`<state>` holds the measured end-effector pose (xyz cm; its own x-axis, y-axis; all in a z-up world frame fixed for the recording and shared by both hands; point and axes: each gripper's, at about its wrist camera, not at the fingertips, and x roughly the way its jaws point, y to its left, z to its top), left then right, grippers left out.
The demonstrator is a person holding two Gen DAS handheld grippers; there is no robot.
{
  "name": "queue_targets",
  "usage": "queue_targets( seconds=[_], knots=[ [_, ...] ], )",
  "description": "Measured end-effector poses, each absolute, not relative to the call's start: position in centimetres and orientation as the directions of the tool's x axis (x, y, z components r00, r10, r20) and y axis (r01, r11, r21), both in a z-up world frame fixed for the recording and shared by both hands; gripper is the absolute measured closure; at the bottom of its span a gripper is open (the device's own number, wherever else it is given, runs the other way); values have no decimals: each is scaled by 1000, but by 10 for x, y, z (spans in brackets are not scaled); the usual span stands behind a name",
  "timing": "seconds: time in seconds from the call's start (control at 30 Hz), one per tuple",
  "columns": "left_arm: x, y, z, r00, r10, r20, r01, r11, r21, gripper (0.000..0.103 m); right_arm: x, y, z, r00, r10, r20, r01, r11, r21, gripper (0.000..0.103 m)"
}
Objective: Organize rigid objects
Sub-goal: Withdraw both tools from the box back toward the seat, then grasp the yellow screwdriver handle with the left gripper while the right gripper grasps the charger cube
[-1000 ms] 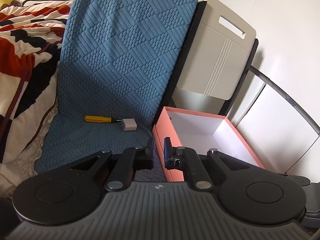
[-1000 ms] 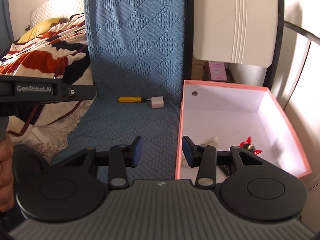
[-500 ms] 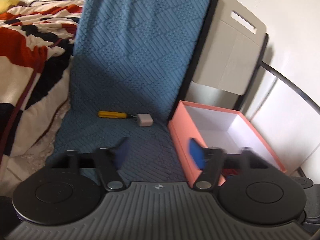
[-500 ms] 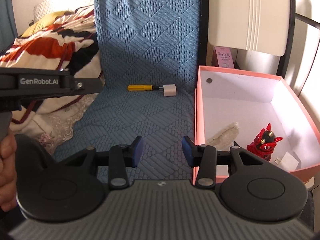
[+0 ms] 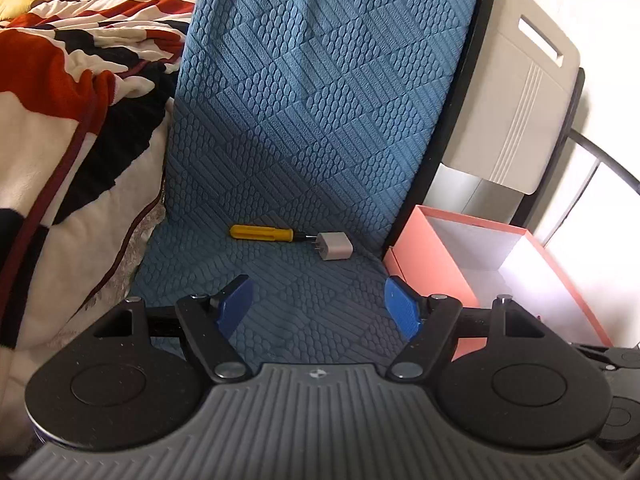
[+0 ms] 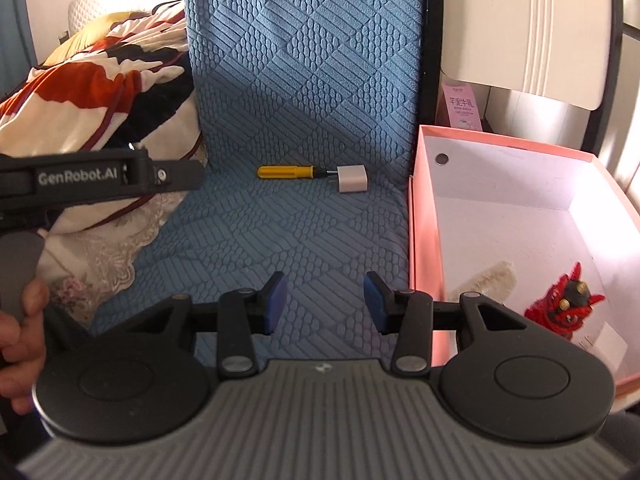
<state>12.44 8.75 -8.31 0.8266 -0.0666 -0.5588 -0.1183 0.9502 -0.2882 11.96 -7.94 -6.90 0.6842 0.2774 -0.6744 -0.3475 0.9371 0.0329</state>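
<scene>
A blue quilted fabric mat (image 5: 312,120) with a raised diamond pattern covers the seat-like surface and runs up the slope behind it. To its left lies a plush blanket (image 5: 60,100) in red, black and cream, bunched in soft folds with a lace edge. On the right a pale rigid plastic board (image 5: 516,112), ribbed and with a handle slot, leans against a black frame by a white wall.

Below it an open pink cardboard box (image 6: 416,220), white inside, sits touching the mat's right edge. It holds a red horned figurine (image 6: 564,304), a cream fluffy strip (image 6: 484,280) and a small white block (image 6: 604,340).

A yellow-handled screwdriver (image 5: 260,234) lies flat on the mat, its tip touching a small white plug-in charger (image 5: 335,246). Nothing lies between them and either claw.

The left gripper (image 5: 318,300), whose jaws have just been opening, stands wide and empty above the mat. The right gripper (image 6: 325,300) shows a narrower gap, also empty. A hand (image 6: 16,332) grips the left tool's handle.
</scene>
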Motion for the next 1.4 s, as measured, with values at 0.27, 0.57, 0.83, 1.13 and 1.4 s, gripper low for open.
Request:
queue_targets(
  seconds=[0.27,0.57,0.83,1.13,1.4],
  knots=[
    [162,88,-100,789,-58,-612,-113,965,-237,26,156,-71,-84,705,270,-656,-340,940,22,58],
    [216,100,-122,758,-52,-651,-120,969,-218,26,192,-59,-98,695,282,-662,-356,934,25,57],
    [271,124,-143,719,-59,-693,-147,961,-234,26,227,-41,-107,669,306,-677,-392,920,29,57],
    [317,150,-161,694,-123,-710,-157,936,-316,26,268,-23,-116,661,312,-683,-430,903,-3,57],
    [349,173,-180,672,-187,-717,-180,897,-403,26,313,-12,-133,661,276,-698,-435,899,-56,55]
  ],
)
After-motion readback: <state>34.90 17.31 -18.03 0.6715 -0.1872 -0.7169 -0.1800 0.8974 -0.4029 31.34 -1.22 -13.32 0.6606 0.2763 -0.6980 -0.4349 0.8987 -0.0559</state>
